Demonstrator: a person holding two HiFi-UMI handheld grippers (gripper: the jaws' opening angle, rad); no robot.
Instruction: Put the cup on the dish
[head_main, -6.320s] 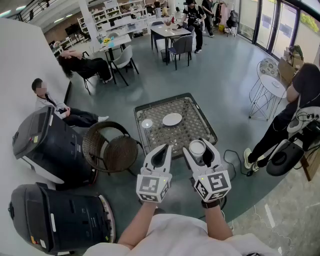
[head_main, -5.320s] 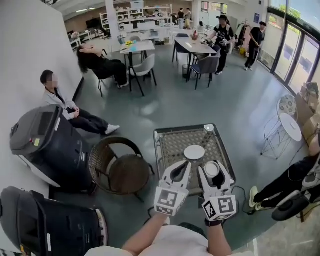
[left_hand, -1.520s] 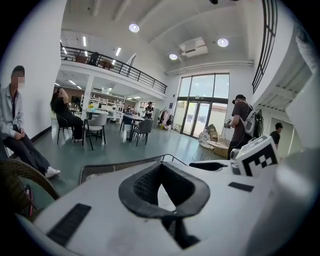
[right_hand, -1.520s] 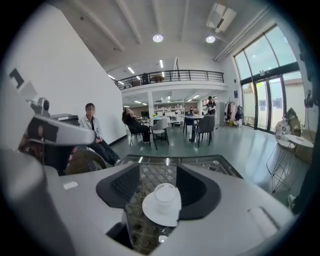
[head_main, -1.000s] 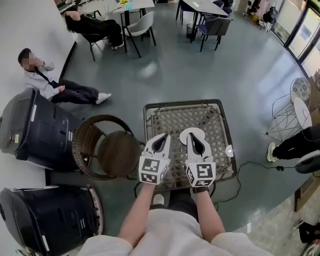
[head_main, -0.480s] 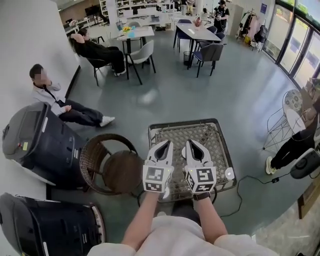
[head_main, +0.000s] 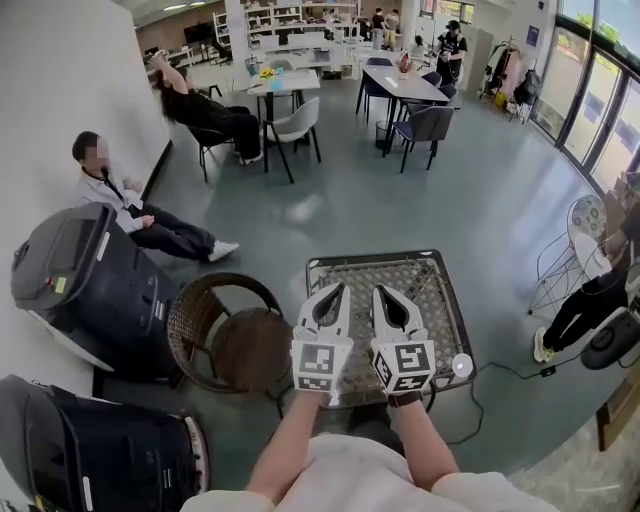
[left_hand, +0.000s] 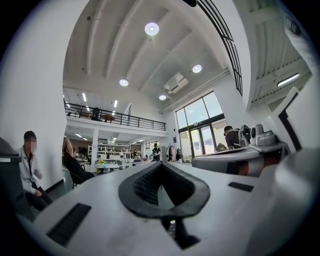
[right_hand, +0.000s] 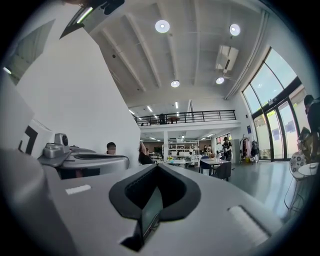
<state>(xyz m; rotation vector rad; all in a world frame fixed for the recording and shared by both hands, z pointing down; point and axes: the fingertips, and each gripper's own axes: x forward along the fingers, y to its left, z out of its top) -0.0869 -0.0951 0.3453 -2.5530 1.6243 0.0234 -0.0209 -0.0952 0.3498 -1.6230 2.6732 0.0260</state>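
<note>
Hovering over worktop (head_main: 432, 290): left tool (head_main: 336, 288), right tool (head_main: 379, 292)
Jaws: both pairs pressed together, nothing between

The right gripper (head_main: 381, 293) no longer carries the white paper cup (its jaws now closed on nothing, cup unseen).

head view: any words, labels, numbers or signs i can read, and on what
No text can be read.
Yellow sticker on the dark machine: too small to read.
Blue sign by the windows: too small to read.
Left tongs and right tongs: square marker patterns on their cubes, no letters.
</note>
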